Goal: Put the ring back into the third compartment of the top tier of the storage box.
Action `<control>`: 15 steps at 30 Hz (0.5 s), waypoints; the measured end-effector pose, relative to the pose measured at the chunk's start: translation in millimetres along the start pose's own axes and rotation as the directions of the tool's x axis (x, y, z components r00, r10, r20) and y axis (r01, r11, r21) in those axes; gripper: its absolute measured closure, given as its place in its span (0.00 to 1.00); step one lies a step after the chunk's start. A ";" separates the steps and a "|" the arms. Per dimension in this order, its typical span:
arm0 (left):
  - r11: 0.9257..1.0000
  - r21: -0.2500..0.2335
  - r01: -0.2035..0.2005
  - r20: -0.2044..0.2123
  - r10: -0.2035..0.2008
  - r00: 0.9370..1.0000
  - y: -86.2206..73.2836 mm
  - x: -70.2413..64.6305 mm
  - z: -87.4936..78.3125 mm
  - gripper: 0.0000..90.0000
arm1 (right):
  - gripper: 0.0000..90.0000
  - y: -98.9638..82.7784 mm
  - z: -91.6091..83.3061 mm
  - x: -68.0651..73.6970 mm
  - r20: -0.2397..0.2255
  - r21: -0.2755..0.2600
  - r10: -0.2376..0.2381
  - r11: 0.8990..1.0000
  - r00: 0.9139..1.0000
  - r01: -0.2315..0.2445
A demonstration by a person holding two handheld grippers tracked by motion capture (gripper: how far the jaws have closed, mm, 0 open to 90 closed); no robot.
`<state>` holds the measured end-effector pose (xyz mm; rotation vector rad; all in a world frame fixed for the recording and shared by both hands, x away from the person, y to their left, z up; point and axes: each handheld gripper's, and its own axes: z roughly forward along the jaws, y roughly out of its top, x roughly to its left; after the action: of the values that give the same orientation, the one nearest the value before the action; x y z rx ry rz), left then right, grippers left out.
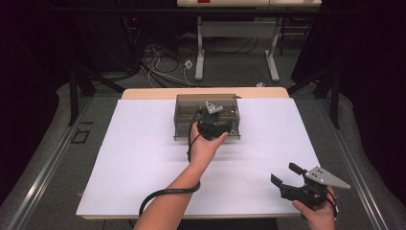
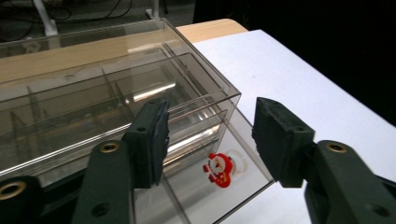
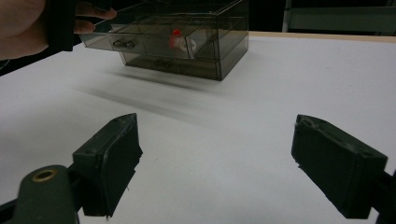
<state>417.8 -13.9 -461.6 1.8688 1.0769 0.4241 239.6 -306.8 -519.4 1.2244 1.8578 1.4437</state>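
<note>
high: L gripper [image 1: 214, 125] over clear drawer box [image 1: 184, 117], R gripper [image 1: 289, 176] idle, wide | L view: jaws part-open, empty, Santa toy [image 2: 219, 170] in pulled-out drawer [image 2: 247, 140] | R view: jaws wide, empty | risk: closing drawer catches toy.

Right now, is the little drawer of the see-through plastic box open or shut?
Open: the drawer sticks out of the box, baring a red Santa figure.

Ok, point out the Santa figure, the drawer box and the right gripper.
Santa figure [image 2: 218, 170]: left gripper view, red body.
Drawer box [image 1: 184, 103]: high view, top panel.
Right gripper [image 1: 285, 174]: high view, between its fingertips.
</note>
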 end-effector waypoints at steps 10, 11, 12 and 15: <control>1.000 -0.020 -0.012 0.015 0.013 1.000 -1.9 10.2 -19.9 0.47 | 0.16 -0.1 0.1 0.2 0.003 0.012 -0.007 1.000 1.000 0.007; 1.000 -0.025 -0.009 0.024 0.009 1.000 -2.5 11.5 -21.9 0.46 | 0.16 -0.2 0.4 0.2 0.001 0.008 -0.007 1.000 1.000 0.007; 1.000 -0.024 -0.011 0.032 0.012 0.999 -3.0 12.4 -23.9 0.45 | 0.16 -0.2 0.5 -0.1 0.002 0.009 -0.012 1.000 1.000 0.012; 1.000 -0.014 -0.018 0.040 0.019 0.999 -4.6 14.1 -28.3 0.41 | 0.16 -0.1 0.5 0.2 0.002 0.009 -0.010 1.000 1.000 0.010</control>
<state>404.9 13.8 -452.4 1.8688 1.0282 0.4022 239.8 -306.4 -519.6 1.2191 1.8687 1.4295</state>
